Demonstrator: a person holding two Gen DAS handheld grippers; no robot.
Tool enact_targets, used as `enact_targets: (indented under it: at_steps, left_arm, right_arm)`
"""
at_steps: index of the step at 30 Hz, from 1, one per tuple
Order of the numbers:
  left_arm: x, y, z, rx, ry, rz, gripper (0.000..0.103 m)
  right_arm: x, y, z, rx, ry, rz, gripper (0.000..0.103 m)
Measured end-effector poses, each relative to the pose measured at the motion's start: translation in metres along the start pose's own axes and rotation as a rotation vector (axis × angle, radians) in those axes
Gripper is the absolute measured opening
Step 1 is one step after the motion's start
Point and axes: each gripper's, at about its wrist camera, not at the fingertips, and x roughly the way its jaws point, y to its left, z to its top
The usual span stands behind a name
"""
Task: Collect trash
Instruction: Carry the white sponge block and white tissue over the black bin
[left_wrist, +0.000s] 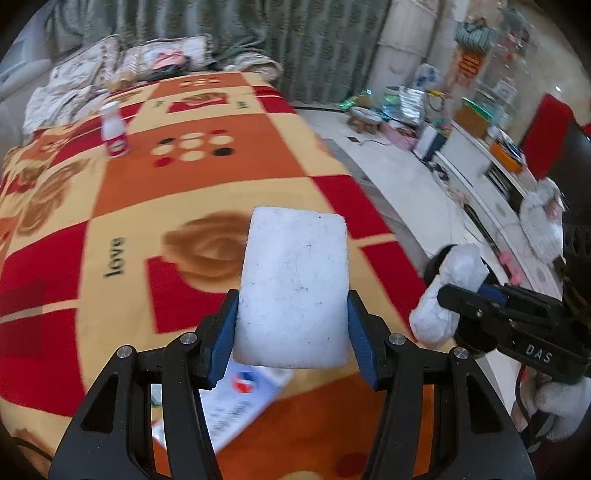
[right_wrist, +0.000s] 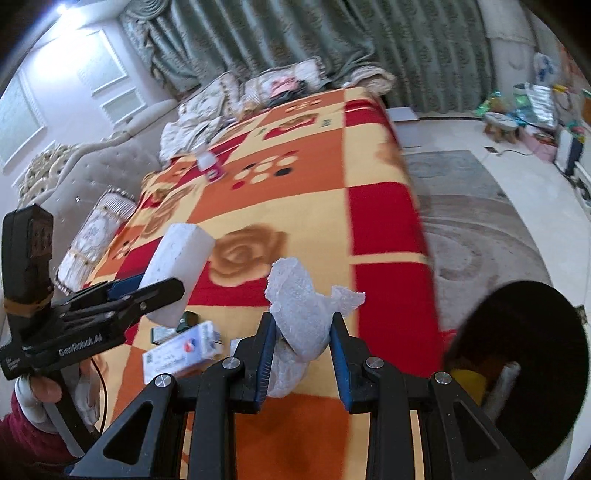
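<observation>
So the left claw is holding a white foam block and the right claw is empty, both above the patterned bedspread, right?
Not quite: the right claw is not empty. The right wrist view shows it shut on a crumpled white tissue. The left claw does hold the white foam block, both above the patterned bedspread.

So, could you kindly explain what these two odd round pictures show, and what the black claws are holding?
There is no robot: a person holds a hand-held gripper in each hand, and each has a fisheye camera looking along its jaws. In the left camera's picture, the left gripper clamps a white foam block. In the right camera's picture, the right gripper clamps a crumpled tissue. Below lies a patterned bedspread with a small bottle and a printed box. A dark bin waits at the right.
</observation>
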Motion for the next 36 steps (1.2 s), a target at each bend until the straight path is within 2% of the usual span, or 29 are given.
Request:
enact_targets:
  at_steps: [17,24,36]
  left_arm:
    - [0.038,-0.119,-0.002,0.134,0.071,-0.133,0.054]
    - [0.054,-0.145,-0.001,0.163,0.095,-0.162,0.054]
    - [0.077,-0.171,-0.001,0.174,0.132,-0.179,0.054]
  right_arm:
    - [-0.06,-0.099,-0.033,0.135,-0.04,-0.142,0.028]
    - [-0.069,-0.129,-0.043,0.174,-0.039,-0.173,0.028]
    - [-0.071,-0.155,-0.051,0.217,-0.032,-0.191,0.028]
